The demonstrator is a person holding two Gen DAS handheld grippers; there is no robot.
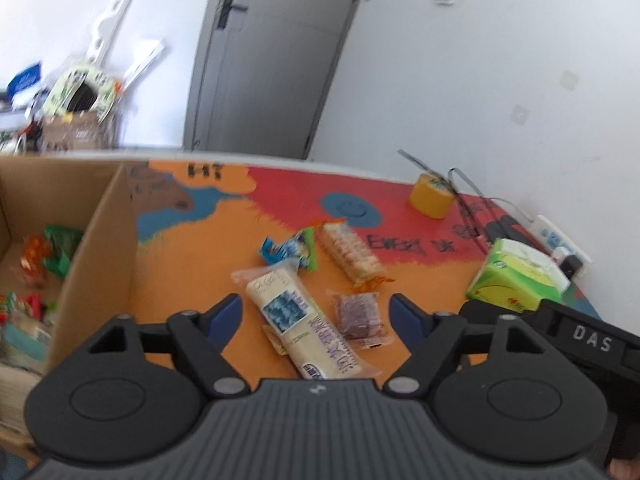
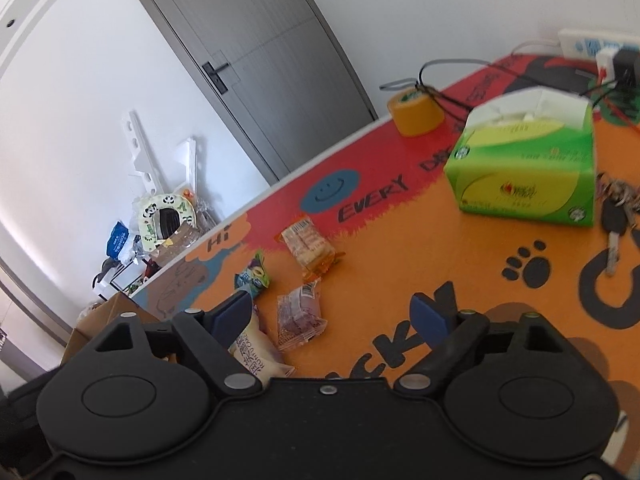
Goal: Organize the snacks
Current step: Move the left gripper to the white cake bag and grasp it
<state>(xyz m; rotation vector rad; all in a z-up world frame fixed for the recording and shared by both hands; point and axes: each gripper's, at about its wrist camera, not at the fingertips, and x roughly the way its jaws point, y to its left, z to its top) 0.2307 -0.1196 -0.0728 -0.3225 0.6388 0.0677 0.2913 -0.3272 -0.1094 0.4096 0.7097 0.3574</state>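
Note:
Several snack packs lie on the orange and red mat: a long cream cake pack [image 1: 304, 312], a small purple-brown pack [image 1: 359, 316], a cracker pack [image 1: 352, 254] and a blue-green pack [image 1: 294, 250]. My left gripper [image 1: 316, 312] is open above the cream and purple packs, empty. A cardboard box [image 1: 100, 240] at left holds several snacks. My right gripper [image 2: 336, 314] is open and empty, with the purple pack [image 2: 300, 316] between its fingers, the cream pack [image 2: 252, 350] by its left finger, and the cracker pack [image 2: 310, 248] and blue-green pack [image 2: 254, 274] beyond.
A green tissue box [image 2: 524, 164], a yellow tape roll [image 2: 416, 114], keys [image 2: 614, 220] and a power strip with cables [image 2: 596, 46] sit on the mat's far right. The tissue box [image 1: 516, 276] and tape roll [image 1: 432, 196] show in the left view. The right gripper's body [image 1: 580, 340] is beside my left one.

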